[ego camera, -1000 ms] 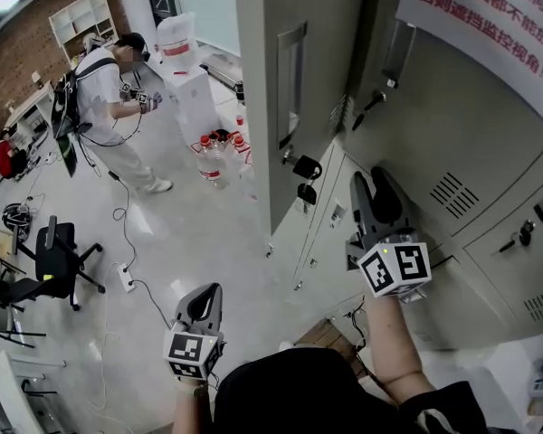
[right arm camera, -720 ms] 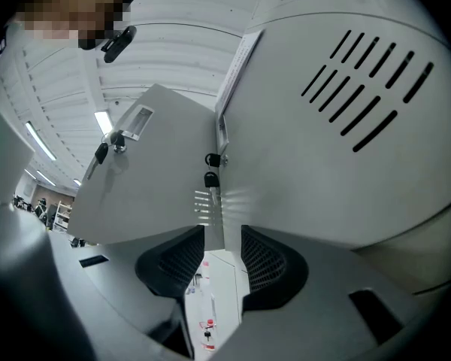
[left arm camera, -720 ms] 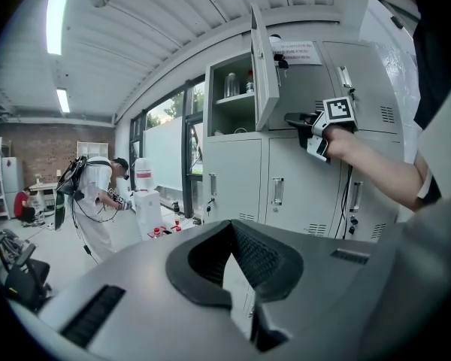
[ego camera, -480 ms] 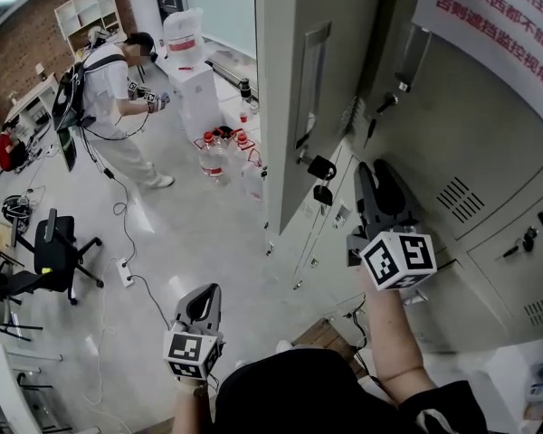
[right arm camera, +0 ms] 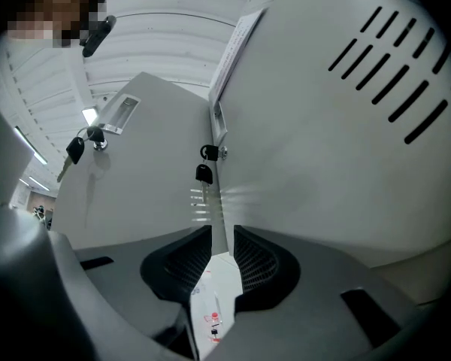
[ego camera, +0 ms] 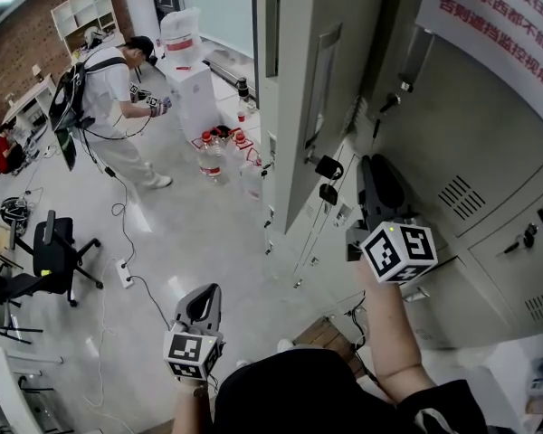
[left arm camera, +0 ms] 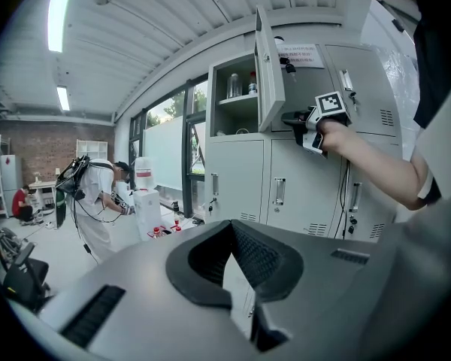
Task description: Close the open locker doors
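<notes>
The open grey locker door (ego camera: 299, 80) juts out from the locker bank (ego camera: 471, 152), its handle recess and hanging keys (ego camera: 328, 168) facing my right gripper (ego camera: 373, 174). That gripper points up, close to the door's outer face near the hinge side. In the right gripper view its jaws (right arm camera: 222, 235) have just been closing and stand a narrow gap apart with nothing between them, the door (right arm camera: 135, 186) at left. In the left gripper view the door (left arm camera: 269, 74) stands open on an upper compartment with a shelf. My left gripper (ego camera: 202, 301) hangs low and shut, and holds nothing (left arm camera: 233, 228).
A person with a backpack (ego camera: 109, 107) stands by a water dispenser (ego camera: 185, 80). Bottles (ego camera: 222, 152) sit on the floor near the lockers. An office chair (ego camera: 50, 260) and a power strip with cable (ego camera: 127, 278) lie at left. A paper notice (ego camera: 498, 16) hangs on the lockers.
The open door sits further right in the head view and shows more of its edge. The right gripper stays by the door. The left gripper has not moved.
</notes>
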Action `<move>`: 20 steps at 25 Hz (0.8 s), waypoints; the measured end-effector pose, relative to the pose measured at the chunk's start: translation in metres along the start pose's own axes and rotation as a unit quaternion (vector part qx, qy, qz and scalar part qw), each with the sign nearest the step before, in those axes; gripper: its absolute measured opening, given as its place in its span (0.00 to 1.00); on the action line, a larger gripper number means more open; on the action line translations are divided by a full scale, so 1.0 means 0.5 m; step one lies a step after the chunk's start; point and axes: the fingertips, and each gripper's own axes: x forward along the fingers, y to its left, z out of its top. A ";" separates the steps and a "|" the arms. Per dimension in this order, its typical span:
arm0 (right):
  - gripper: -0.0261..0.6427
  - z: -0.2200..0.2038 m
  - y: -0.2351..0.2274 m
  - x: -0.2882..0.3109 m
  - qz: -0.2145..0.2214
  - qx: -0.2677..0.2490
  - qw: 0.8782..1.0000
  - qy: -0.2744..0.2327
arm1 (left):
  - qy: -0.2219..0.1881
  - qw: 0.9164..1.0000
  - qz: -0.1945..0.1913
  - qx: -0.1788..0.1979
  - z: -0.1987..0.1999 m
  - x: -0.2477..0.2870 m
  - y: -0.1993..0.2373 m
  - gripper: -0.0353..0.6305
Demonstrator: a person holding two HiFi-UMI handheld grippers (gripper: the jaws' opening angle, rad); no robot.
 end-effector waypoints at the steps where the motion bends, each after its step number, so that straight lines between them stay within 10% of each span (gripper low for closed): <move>1: 0.19 -0.002 0.004 -0.003 0.008 0.005 1.000 0.000 | -0.001 1.000 -0.002 0.001 0.001 -0.002 0.002 0.08; 20: 0.19 -0.032 0.245 -0.160 0.093 -0.014 0.996 0.008 | -0.023 0.997 -0.073 0.028 -0.002 -0.096 0.050 0.08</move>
